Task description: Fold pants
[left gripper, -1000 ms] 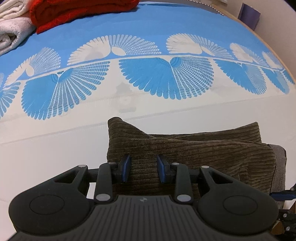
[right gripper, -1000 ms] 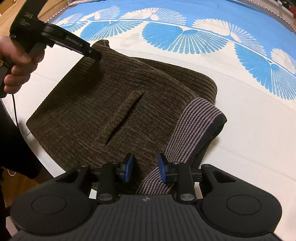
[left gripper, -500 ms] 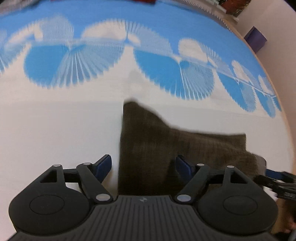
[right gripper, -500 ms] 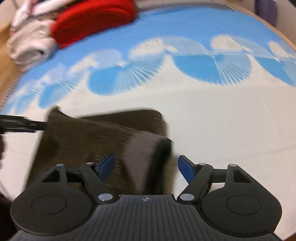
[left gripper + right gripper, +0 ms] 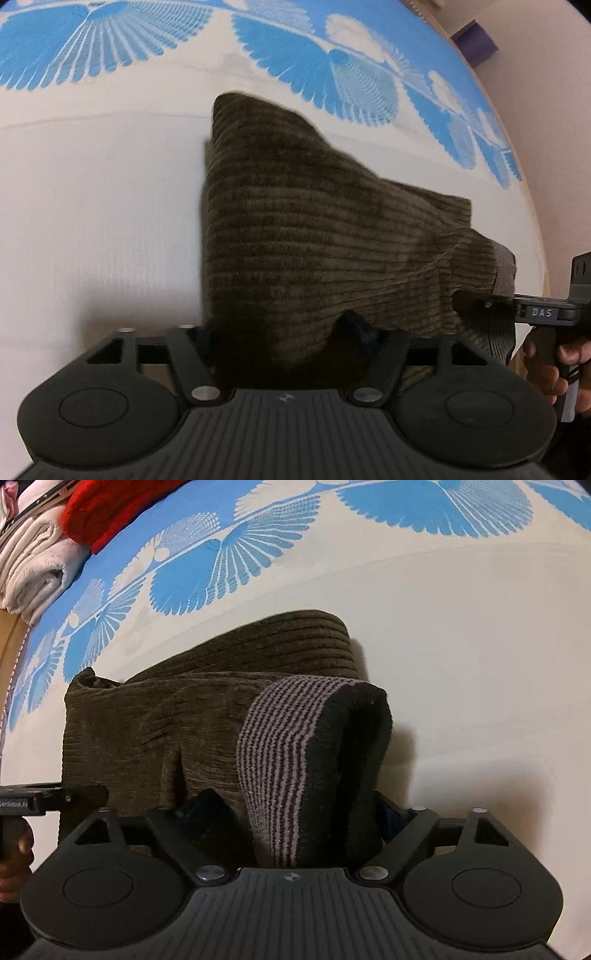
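The left gripper (image 5: 284, 332), jaws just narrowing, straddles the pants' (image 5: 314, 236) near edge, though whether the pads bite is hard to tell. The right gripper (image 5: 295, 812), just spread wide, straddles the striped waistband (image 5: 280, 738), ungripped. The pants lie folded on the bed (image 5: 461, 646). Pinch every layer before lifting.

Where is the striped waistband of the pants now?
In the right wrist view, the striped waistband is centre-low, between the right gripper fingers, on the right end of the brown pants.
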Available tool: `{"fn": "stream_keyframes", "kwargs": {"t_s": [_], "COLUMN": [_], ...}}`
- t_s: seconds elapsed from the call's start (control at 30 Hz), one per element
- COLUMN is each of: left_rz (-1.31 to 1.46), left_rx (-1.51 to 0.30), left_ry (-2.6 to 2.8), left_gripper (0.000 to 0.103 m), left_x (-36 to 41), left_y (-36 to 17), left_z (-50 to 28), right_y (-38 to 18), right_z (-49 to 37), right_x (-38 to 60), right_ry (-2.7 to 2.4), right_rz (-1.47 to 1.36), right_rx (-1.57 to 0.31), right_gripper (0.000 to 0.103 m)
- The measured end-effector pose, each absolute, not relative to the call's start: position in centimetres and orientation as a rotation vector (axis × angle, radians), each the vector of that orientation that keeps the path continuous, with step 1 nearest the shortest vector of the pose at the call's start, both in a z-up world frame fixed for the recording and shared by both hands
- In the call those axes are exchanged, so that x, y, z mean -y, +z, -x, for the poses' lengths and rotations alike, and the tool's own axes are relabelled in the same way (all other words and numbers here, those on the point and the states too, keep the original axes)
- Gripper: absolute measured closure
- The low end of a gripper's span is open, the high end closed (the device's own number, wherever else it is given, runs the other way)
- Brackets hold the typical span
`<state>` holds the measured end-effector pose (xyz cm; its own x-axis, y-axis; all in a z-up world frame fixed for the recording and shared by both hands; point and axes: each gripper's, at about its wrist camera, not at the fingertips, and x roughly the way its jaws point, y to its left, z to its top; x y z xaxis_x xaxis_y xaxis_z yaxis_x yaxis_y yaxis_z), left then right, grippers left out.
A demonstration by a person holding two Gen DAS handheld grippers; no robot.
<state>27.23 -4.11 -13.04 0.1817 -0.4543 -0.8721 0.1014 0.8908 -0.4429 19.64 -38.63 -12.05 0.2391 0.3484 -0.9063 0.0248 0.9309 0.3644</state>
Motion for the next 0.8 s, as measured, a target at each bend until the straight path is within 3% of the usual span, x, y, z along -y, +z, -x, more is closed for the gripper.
{"fn": "stream_keyframes", "kwargs": {"t_s": [0.1, 0.17, 0.27, 0.47, 0.57, 0.6, 0.63, 0.7, 0.8], "left_rz": [0.277, 0.261, 0.243, 0.268, 0.305, 0.321, 0.319, 0.311, 0.332], "left_rx": [-1.271, -1.193, -1.087, -0.909, -0.881, -0.893, -0.906, -0.922, -0.91], "left_ry": [-0.416, -0.409, -0.353, -0.228, -0.18, -0.139, -0.081, 0.016, 0.013], "left_gripper": [0.065, 0.067, 0.068, 0.067, 0.058, 0.05, 0.048, 0.048, 0.048], "left_x": [4.0, 3.6, 2.1, -2.1, -4.2, -5.0, -5.7, -7.1, -7.9], "left_y": [-11.6, -9.8, -7.6, -4.7, -4.5, -4.7, -4.9, -4.9, -4.2], "left_z": [-27.4, -27.7, -28.2, -28.8, -29.3, -29.6, -29.6, -29.7, -29.1], "right_y": [-11.0, -9.9, -8.1, -4.9, -4.1, -4.2, -4.5, -5.6, -6.6], "right_z": [-19.4, -19.8, -20.6, -22.7, -23.8, -24.2, -24.6, -25.9, -26.7], "right_x": [38.7, 38.6, 37.8, 33.8, 31.8, 31.2, 30.7, 29.3, 28.2], "right_ry": [0.215, 0.208, 0.243, 0.351, 0.382, 0.381, 0.371, 0.298, 0.113], "right_rz": [-0.33, -0.335, -0.366, -0.391, -0.394, -0.388, -0.383, -0.334, -0.244], "right_rx": [-1.284, -1.23, -1.124, -0.922, -0.846, -0.839, -0.846, -0.907, -0.927], "right_gripper": [0.04, 0.05, 0.055, 0.056, 0.055, 0.054, 0.05, 0.041, 0.041]}}
